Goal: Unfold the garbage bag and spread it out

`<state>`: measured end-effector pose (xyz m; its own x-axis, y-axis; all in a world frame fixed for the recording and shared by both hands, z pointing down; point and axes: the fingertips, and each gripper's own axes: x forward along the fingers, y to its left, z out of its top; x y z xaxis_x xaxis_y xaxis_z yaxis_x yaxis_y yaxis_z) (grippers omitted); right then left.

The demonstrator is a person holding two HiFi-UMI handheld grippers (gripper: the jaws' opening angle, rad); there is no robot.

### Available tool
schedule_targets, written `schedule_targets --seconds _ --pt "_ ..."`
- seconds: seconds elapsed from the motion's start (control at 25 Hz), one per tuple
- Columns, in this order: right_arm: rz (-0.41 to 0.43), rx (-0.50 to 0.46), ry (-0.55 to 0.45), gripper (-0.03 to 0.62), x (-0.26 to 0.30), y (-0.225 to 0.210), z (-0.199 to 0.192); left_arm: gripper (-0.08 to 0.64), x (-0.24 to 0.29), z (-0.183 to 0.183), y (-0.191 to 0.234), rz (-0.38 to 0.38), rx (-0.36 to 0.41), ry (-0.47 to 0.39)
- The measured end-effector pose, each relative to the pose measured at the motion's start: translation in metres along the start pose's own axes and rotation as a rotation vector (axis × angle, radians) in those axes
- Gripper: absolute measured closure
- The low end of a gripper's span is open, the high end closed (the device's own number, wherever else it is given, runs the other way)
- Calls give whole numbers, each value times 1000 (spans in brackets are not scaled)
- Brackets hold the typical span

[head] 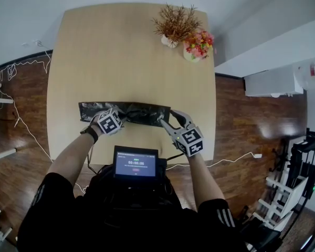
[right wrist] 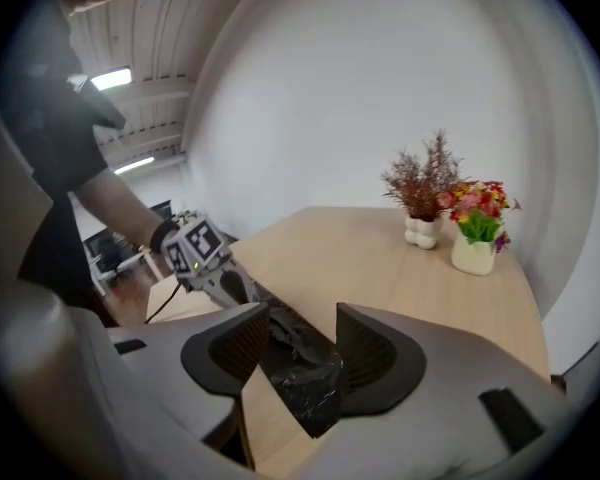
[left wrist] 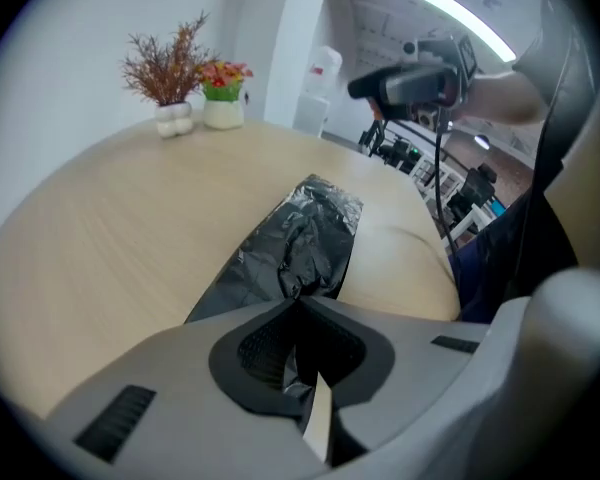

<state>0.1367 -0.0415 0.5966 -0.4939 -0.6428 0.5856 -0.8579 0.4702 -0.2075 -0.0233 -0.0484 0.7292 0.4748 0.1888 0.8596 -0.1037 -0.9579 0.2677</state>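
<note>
Table [head: 131,56]: garbage bag [head: 142,111] lies across it near front edge, folded into long black strip. Step, as judged: taking hold of both ends, unfolding not yet begun.

Left gripper [left wrist: 298,306]: jaws clamped on bag's left part.

Right gripper [right wrist: 302,330]: jaws partly apart, bag's right end between them (pads seemingly not pressing).

Next move likely calls for: right gripper closing on that end, then the two drawing apart.

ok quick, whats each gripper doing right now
left gripper: closed, jaws pinching the garbage bag
right gripper: open, the bag's end lies between its jaws but does not look clamped
</note>
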Motion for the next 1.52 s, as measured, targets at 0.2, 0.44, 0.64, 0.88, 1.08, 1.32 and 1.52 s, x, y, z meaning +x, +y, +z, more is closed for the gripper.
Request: schedule_targets --seconds 0.2,0.44,0.64,0.88,1.08,1.32,1.52 --pt "133 -225 181 425 21 39 -42 552 -18 11 -14 -65 -50 -44" --pt "272 -383 317 467 48 69 -88 552 -29 10 -11 -126 -137 -81" --pt "305 -439 404 494 69 73 -120 552 -37 12 -9 -124 -160 -100" --pt "287 -474 443 539 81 70 -130 552 -41 10 -7 -117 -174 -108" --pt "286 -416 423 586 80 73 -124 552 -42 1 -1 -73 -134 -85" --pt "277 -347 381 586 69 66 -93 391 -59 1 -13 -37 -16 -41" --pt "270 -313 366 586 64 61 -73 380 -78 4 -11 96 86 -102"
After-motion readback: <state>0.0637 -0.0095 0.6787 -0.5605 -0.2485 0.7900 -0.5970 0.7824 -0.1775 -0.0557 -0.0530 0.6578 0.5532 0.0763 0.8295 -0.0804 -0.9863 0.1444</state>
